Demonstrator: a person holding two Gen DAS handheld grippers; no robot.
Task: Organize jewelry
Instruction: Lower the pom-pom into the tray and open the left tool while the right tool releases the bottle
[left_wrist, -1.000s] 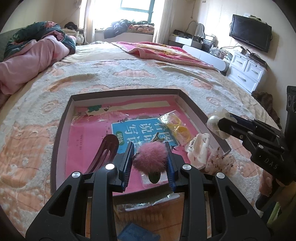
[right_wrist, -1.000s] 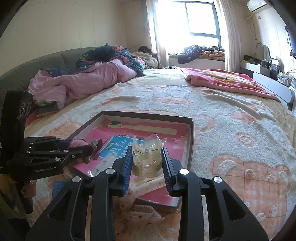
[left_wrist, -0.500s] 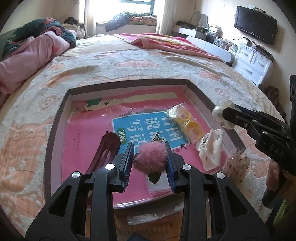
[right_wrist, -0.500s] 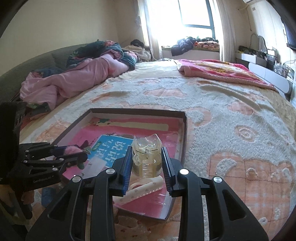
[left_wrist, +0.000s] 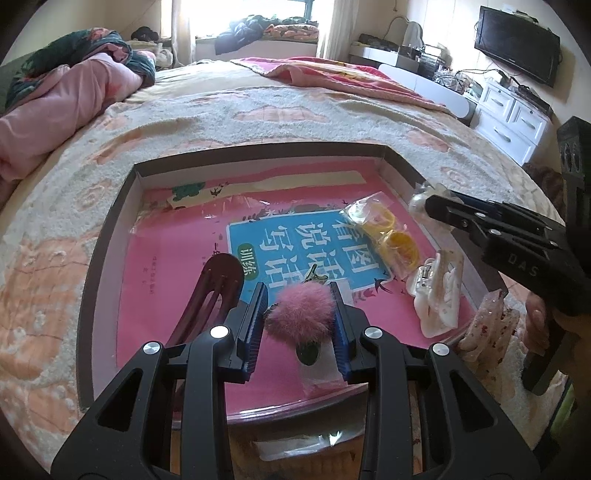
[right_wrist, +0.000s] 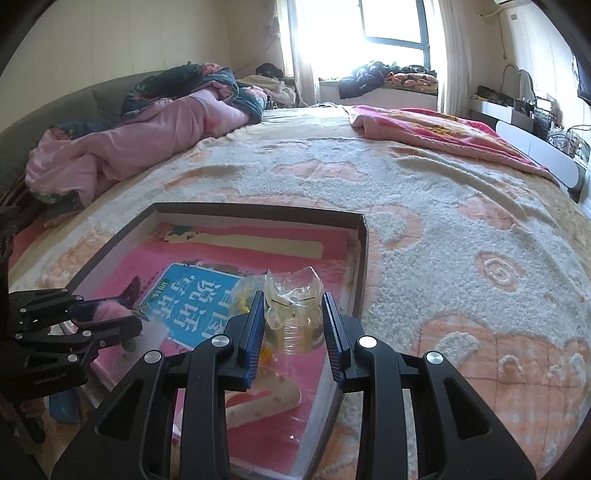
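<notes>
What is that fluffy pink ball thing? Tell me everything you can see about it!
The fluffy pink pom-pom is a round puff of soft-looking fur. It sits squeezed between the blue-padded fingers of the left gripper, held above the pink book lying in the tray. A small metal clip pokes out beyond it, and a dark green piece in clear wrapping hangs below. The right wrist view shows it from the side.

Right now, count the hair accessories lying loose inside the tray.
2: dark maroon hair clip at the near left, white claw clip by the right wall. Others may hide behind the grippers.

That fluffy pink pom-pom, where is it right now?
In the left wrist view, the pink pom-pom sits clamped in the left tongs, above the box, right of the maroon hair clip.
</notes>
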